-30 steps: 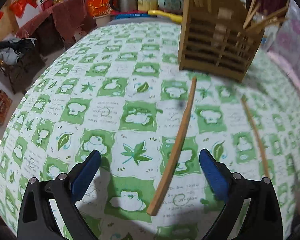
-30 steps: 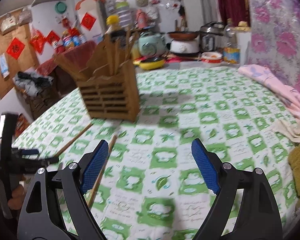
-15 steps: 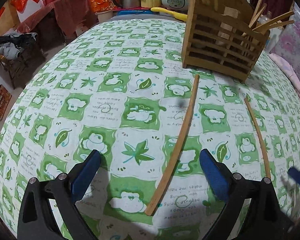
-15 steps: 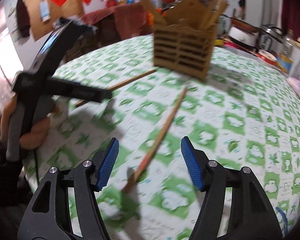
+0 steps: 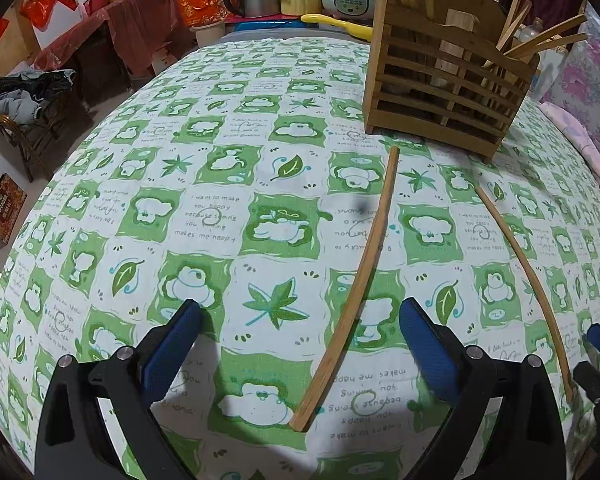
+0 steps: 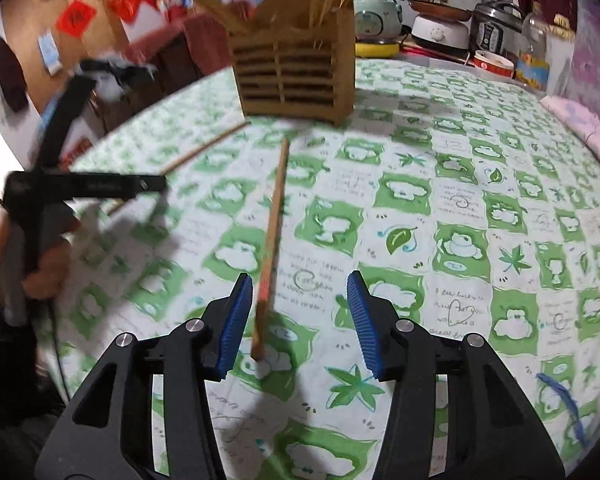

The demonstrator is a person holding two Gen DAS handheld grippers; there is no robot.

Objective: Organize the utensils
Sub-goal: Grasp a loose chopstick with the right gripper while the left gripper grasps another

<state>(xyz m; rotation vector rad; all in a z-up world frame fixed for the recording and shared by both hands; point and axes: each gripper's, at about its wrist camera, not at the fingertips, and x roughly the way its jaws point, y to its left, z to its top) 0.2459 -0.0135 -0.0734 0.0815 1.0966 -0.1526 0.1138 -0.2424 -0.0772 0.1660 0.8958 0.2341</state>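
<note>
the chopstick (image 6: pixel 271 240) lies on the counter (image 6: pixel 460 208) near the wooden holder (image 6: pixel 296 76). the right tongs (image 6: pixel 296 320) have come down around its end and are closing, not pinching yet. the left tongs (image 5: pixel 300 344) wait wide over another chopstick (image 5: pixel 356 284).

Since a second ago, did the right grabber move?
Yes. The right gripper swung left toward the wooden holder and down over a chopstick; its jaws are closing around it, not pressing yet.

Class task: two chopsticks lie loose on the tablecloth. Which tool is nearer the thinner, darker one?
Right. The right tool straddles the thinner chopstick's near end, closing, not yet gripping. The left tool sits beside it, over the wider chopstick.
</note>
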